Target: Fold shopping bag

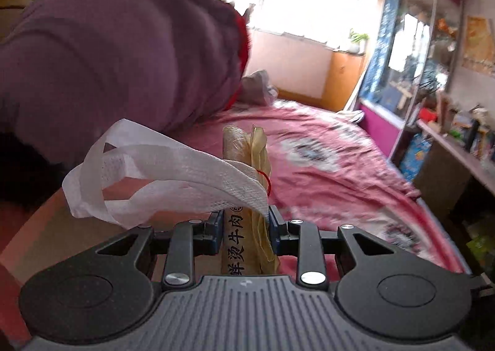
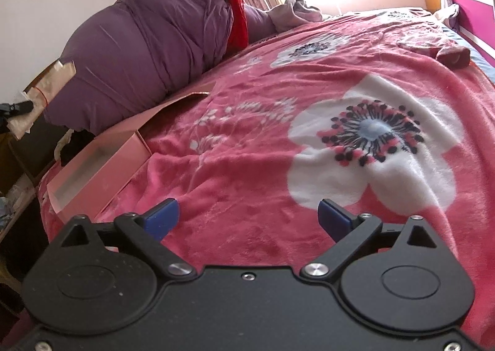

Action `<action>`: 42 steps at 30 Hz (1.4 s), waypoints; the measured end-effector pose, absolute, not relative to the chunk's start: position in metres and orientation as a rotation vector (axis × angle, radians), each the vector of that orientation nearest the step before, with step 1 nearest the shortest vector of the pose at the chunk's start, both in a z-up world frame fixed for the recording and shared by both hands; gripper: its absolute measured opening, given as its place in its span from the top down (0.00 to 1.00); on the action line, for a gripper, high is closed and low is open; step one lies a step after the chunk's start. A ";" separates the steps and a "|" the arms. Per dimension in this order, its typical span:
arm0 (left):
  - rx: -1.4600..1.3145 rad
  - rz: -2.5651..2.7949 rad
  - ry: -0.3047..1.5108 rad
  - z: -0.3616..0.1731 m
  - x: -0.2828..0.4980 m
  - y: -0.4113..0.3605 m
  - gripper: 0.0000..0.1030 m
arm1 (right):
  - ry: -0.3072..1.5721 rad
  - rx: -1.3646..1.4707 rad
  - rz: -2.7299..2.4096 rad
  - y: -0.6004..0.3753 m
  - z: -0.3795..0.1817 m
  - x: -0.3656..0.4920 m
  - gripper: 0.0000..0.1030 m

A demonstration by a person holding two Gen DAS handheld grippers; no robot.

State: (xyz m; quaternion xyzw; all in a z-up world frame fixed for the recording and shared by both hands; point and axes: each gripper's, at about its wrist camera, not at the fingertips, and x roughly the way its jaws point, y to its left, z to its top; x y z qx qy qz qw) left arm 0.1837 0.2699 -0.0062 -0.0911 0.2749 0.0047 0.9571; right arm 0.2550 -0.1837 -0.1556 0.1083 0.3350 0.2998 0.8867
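White non-woven handles [image 1: 123, 171] are drooping off to the left of my left gripper [image 1: 246, 227], which is pinching the shopping bag [image 1: 244, 165] between its blue pads. I am holding the bag as a narrow upright bundle, tan and printed with black characters, raised above the pink floral blanket [image 2: 247, 149] rather than lying on it. A thin red band [image 1: 267, 182] seems to be looping round the bundle just above the pads.

My right gripper [image 2: 247, 214] is hanging spread wide over the blanket, holding nothing, with its pads well apart. From its view I am also seeing the bag far off at the left edge, beside the purple quilt [image 2: 148, 50].

Judging by the tight bundle, I am at a late stage: the folding looks mostly done and only the loose handles remain to be tucked or laid flat. The next move probably calls for bringing the bundle down onto the blanket near my free gripper, so that it can catch the handles without the left one letting the folds spring apart.

How many folds are in the bundle I cannot tell, since its lower part is hidden behind the gripper body. Whether the red band is actually tied is too small to make out.
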 end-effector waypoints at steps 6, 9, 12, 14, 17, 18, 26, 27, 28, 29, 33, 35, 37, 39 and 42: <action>-0.194 0.029 0.666 -0.049 0.194 0.294 0.72 | 0.729 0.175 0.642 -0.171 -0.164 0.257 0.05; -0.211 0.001 0.721 -0.071 0.197 0.302 0.72 | 0.741 0.154 0.644 -0.167 -0.169 0.260 0.05; -0.228 -0.046 0.780 -0.092 0.198 0.305 0.72 | 0.746 0.140 0.645 -0.165 -0.172 0.261 0.05; -0.250 -0.085 0.824 -0.105 0.201 0.306 0.72 | 0.749 0.131 0.646 -0.163 -0.174 0.262 0.03; -0.281 -0.127 0.878 -0.118 0.206 0.305 0.72 | 0.752 0.118 0.648 -0.161 -0.176 0.263 0.01; -0.287 -0.128 0.890 -0.120 0.207 0.304 0.72 | 0.751 0.112 0.649 -0.160 -0.177 0.263 0.00; -0.303 -0.130 0.923 -0.118 0.212 0.297 0.45 | 0.743 0.096 0.658 -0.160 -0.177 0.261 0.00; -0.306 -0.127 0.920 -0.116 0.211 0.297 0.44 | 0.742 0.098 0.660 -0.161 -0.177 0.261 0.00; -0.318 -0.126 0.917 -0.114 0.209 0.297 0.44 | 0.740 0.099 0.662 -0.162 -0.176 0.260 0.00; -0.326 -0.125 0.913 -0.112 0.207 0.297 0.44 | 0.738 0.099 0.664 -0.163 -0.176 0.259 0.00; -0.349 -0.126 0.898 -0.099 0.191 0.291 0.44 | 0.727 0.097 0.668 -0.166 -0.174 0.254 0.00; -0.359 -0.127 0.897 -0.095 0.182 0.284 0.44 | 0.712 0.102 0.673 -0.170 -0.172 0.249 0.00; -0.363 -0.131 0.892 -0.091 0.172 0.276 0.44 | 0.691 0.109 0.678 -0.174 -0.168 0.242 0.00; -0.392 -0.147 0.855 -0.084 0.156 0.264 0.40 | 0.686 0.116 0.679 -0.179 -0.166 0.234 0.00; -0.454 -0.169 0.774 -0.077 0.132 0.242 0.25 | 0.683 0.127 0.679 -0.185 -0.163 0.221 0.00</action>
